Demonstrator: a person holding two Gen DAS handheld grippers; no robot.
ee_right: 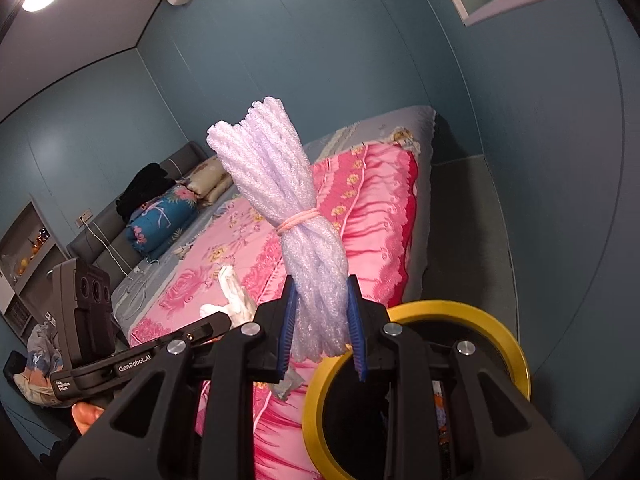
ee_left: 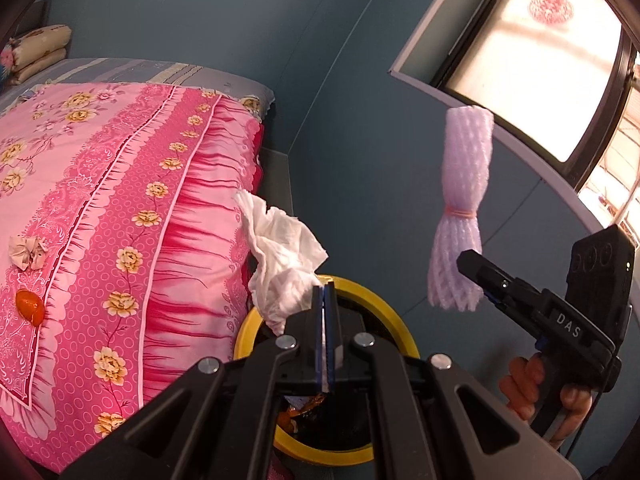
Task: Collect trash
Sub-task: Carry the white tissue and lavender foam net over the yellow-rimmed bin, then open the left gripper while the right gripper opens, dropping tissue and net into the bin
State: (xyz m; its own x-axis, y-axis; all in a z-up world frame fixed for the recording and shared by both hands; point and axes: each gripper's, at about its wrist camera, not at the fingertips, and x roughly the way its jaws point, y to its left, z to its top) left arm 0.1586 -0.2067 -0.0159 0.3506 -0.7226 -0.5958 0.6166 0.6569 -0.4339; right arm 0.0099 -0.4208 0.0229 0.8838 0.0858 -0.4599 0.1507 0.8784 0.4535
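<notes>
Above the yellow-rimmed bin (ee_left: 384, 304) off the bed's (ee_left: 120, 200) foot corner, your left gripper (ee_left: 325, 292) pinches a tissue (ee_left: 284, 256), your right gripper (ee_right: 322, 312) clamps foam netting (ee_right: 288, 200); neither dropped. A crumpled wad (ee_left: 27, 251) and orange wrapper (ee_left: 29, 306) remain on the bed.

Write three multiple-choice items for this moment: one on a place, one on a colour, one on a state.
1. Where does the orange wrapper lie?
A. on the pink quilt
B. on the windowsill
C. on the floor

2. What colour is the bin rim?
A. red
B. yellow
C. white

3. What does the left tool grip?
A. nothing
B. a bottle
C. a crumpled white tissue

1 A: it rests on the floral cover.
2 B: a yellow ring tops the dark bin.
3 C: tissue sticks out from the shut pads.
</notes>
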